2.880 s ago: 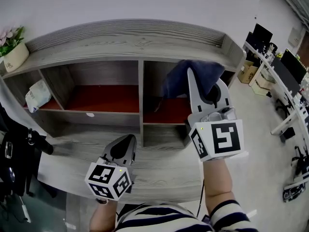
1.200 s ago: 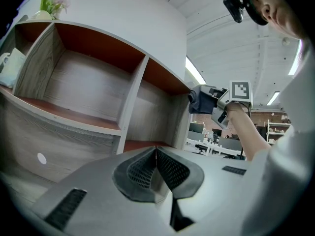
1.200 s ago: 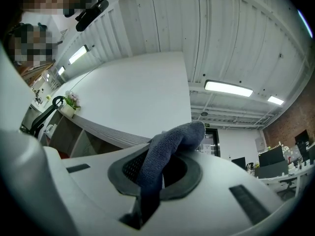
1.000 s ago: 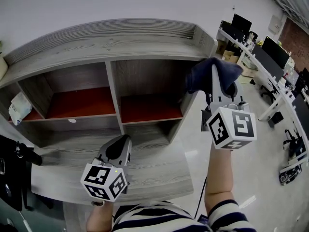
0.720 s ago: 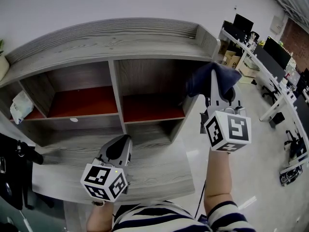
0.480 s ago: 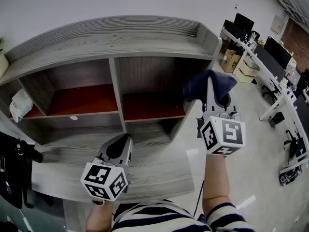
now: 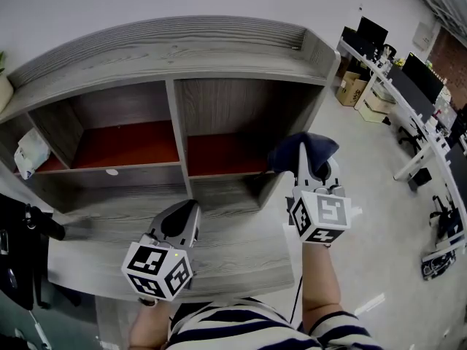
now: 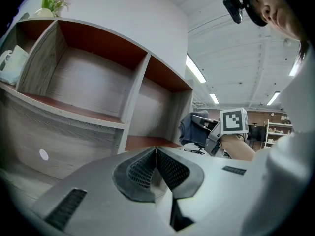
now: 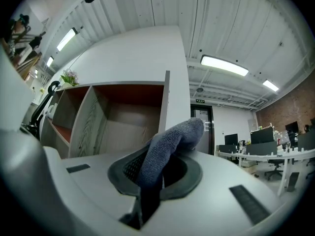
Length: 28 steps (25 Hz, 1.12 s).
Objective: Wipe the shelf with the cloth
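The grey wooden shelf (image 7: 175, 57) has two open compartments with red floors (image 7: 124, 143) and a lower ledge. My right gripper (image 7: 306, 168) is shut on the dark blue cloth (image 7: 303, 150), held in the air off the shelf's right end, outside the right compartment. In the right gripper view the cloth (image 9: 167, 146) hangs folded over the closed jaws. My left gripper (image 7: 179, 221) hovers over the low ledge (image 7: 219, 246), shut with nothing in it; its jaws (image 8: 155, 168) meet tip to tip. The left gripper view also shows the cloth (image 8: 191, 129) in the other gripper.
A white packet (image 7: 31, 152) lies in the far-left compartment. A white sticker (image 7: 111, 171) marks the shelf's front edge. Desks with monitors (image 7: 408, 71) and chairs stand to the right across the pale floor. A black stand (image 7: 22, 246) is at the left.
My right gripper, with the cloth, came out of the right compartment, swung right past the shelf's end, then dropped lower and nearer to me. The left gripper stayed put.
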Tool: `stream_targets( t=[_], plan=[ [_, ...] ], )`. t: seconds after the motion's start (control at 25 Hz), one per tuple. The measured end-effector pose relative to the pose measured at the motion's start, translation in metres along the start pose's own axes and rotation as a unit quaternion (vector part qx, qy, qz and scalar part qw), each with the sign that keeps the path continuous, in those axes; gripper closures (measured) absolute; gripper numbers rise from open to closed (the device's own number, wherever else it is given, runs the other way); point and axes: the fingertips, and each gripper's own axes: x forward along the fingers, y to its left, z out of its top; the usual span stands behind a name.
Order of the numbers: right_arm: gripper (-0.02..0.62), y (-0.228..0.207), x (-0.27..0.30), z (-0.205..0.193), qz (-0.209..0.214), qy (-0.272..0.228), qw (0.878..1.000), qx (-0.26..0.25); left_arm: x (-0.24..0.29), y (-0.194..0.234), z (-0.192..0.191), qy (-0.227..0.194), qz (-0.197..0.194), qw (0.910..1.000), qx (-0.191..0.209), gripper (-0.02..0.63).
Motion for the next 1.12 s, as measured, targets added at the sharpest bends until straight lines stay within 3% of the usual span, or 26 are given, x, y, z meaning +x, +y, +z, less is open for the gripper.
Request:
stream_targets(
  t=[0.68,0.88,1.12],
  plan=[
    [0.551,0.006,-0.011,-0.094,-0.012,0.077,0.997,0.025,-0.003,0.01,-0.011,0.006,0.019,0.9997,-0.016,0.588],
    [0.551,0.015,-0.014,-0.085,0.005,0.073,0.997,0.011,-0.004,0.011,-0.015,0.009,0.023,0.9995,-0.02,0.588],
    [0.551,0.063,-0.026,-0.052,0.078,0.035,0.996,0.006,-0.008,0.017,-0.018,0.008,0.035,0.999,-0.025,0.588]
  ],
)
